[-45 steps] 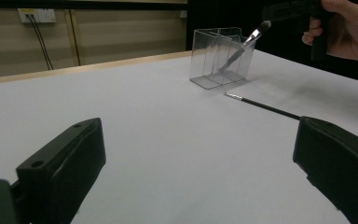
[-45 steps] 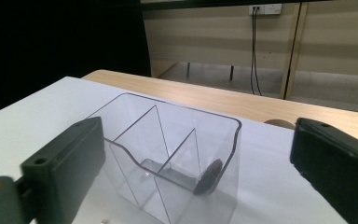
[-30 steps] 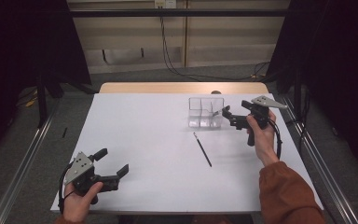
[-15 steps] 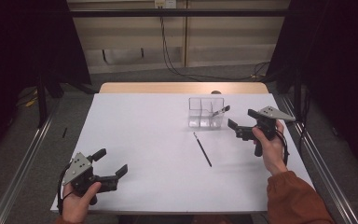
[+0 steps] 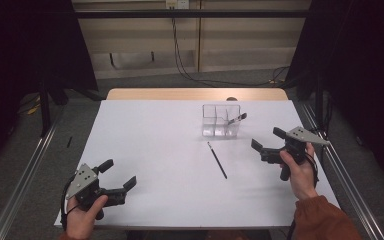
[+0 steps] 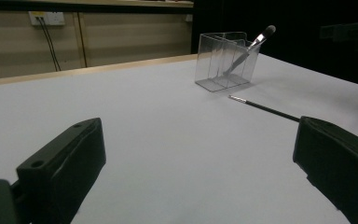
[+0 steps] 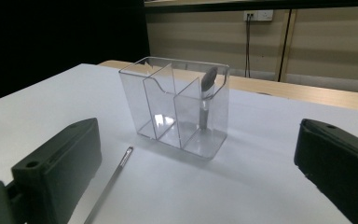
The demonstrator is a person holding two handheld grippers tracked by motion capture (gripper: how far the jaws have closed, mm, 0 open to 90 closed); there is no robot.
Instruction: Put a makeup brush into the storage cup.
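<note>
A clear plastic organizer (image 5: 221, 120) (image 6: 226, 60) (image 7: 177, 105) with several compartments stands at the back middle-right of the white table (image 5: 155, 150). A makeup brush (image 5: 235, 119) (image 6: 249, 49) (image 7: 205, 95) leans inside its right compartment, head sticking out. A thin dark brush or pencil (image 5: 217, 159) (image 6: 265, 108) (image 7: 109, 184) lies flat on the table in front of the organizer. My right gripper (image 5: 270, 142) is held open to the right of the lying brush, nothing between its jaws. My left gripper (image 5: 117, 175) rests open at the near left corner, empty.
The table's wooden far edge (image 5: 195, 94) borders a wall with cables (image 5: 180, 45). Metal rails (image 5: 25, 165) run along both sides of the table. Dark curtains hang left and right.
My right gripper has drawn back from the organizer toward the near right and lowered, leaving the makeup brush standing in the compartment. The left gripper has stayed put.
</note>
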